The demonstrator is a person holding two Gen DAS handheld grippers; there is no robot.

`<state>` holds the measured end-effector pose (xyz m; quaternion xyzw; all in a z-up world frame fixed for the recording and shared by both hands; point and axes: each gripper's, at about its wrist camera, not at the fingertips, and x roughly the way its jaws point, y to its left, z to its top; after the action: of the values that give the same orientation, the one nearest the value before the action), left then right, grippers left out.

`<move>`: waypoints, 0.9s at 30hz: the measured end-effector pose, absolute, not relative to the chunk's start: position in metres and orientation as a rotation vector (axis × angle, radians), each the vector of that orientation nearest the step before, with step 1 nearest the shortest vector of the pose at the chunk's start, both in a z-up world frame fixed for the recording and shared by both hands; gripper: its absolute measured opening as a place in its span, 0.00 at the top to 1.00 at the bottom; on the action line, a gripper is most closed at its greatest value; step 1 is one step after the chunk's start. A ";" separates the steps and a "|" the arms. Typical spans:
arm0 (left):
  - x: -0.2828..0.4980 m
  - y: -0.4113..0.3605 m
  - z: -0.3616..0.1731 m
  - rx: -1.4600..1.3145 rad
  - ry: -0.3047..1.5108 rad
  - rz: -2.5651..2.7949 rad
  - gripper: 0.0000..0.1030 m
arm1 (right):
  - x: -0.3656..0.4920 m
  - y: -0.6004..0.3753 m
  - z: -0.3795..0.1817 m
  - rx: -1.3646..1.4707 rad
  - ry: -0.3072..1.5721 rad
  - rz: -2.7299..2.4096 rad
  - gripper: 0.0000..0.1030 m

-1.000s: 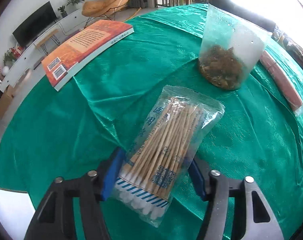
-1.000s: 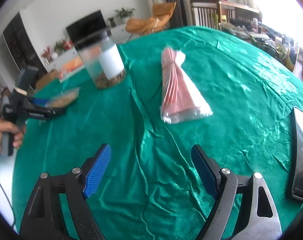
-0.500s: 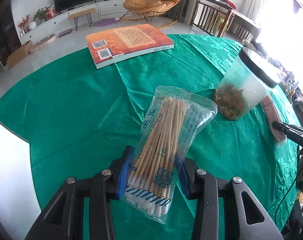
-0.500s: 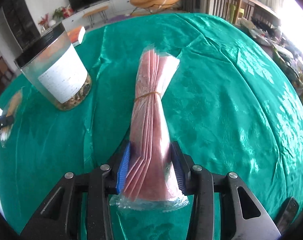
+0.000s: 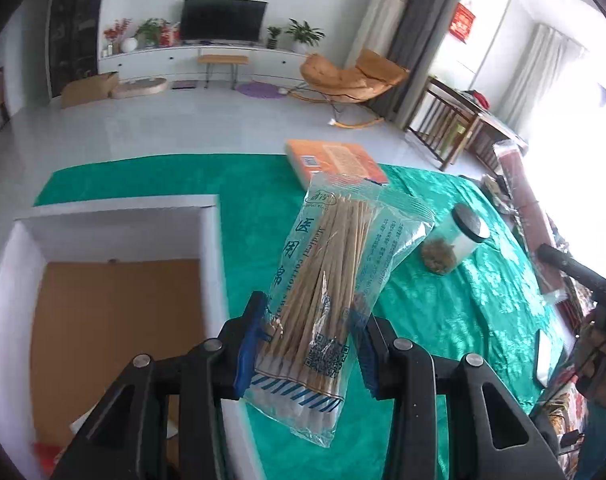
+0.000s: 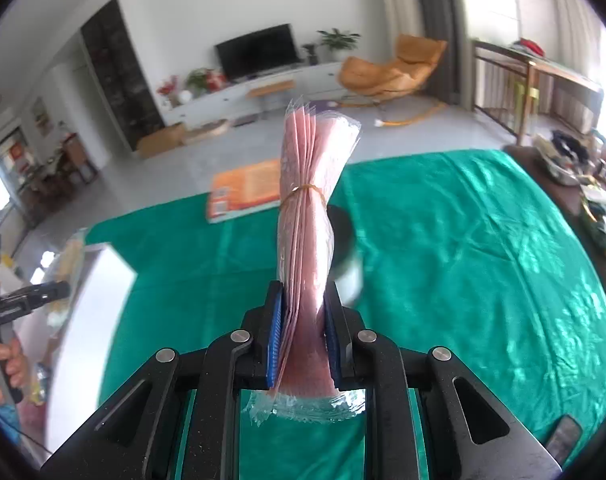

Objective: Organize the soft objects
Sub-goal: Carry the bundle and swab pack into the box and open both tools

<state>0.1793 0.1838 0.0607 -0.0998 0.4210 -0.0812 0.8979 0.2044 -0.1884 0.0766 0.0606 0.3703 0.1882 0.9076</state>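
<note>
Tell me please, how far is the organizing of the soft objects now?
Midway. In hand: the left gripper holds the cotton swab pack lifted beside the white box; the right gripper holds the pink bag bundle above the table. Left: neither item is in the box yet.

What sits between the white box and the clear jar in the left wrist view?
The cotton swab pack, held up in the left claw, hangs between the white box and the jar, over bare green cloth.

Left gripper [image 5: 307,354] and right gripper [image 6: 302,336], both raised, jaws clamped on loads.
</note>
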 end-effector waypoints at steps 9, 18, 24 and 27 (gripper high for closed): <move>0.053 0.293 0.012 -0.103 0.974 0.236 0.12 | 0.106 0.043 0.064 0.188 0.887 0.936 0.72; -0.019 0.303 0.014 -0.123 0.825 0.435 0.02 | 0.069 0.106 0.009 0.089 0.997 0.975 0.32; -0.023 0.280 0.022 -0.049 0.836 0.572 0.02 | 0.050 0.100 0.021 -0.096 0.862 0.877 0.30; -0.023 0.268 0.023 -0.005 0.839 0.620 0.02 | 0.044 0.102 0.020 -0.129 0.856 0.868 0.30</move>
<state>-0.0231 0.2681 0.0231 -0.0024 0.4009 0.2962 0.8669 0.0439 0.1018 0.0198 -0.0607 0.4017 0.4073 0.8180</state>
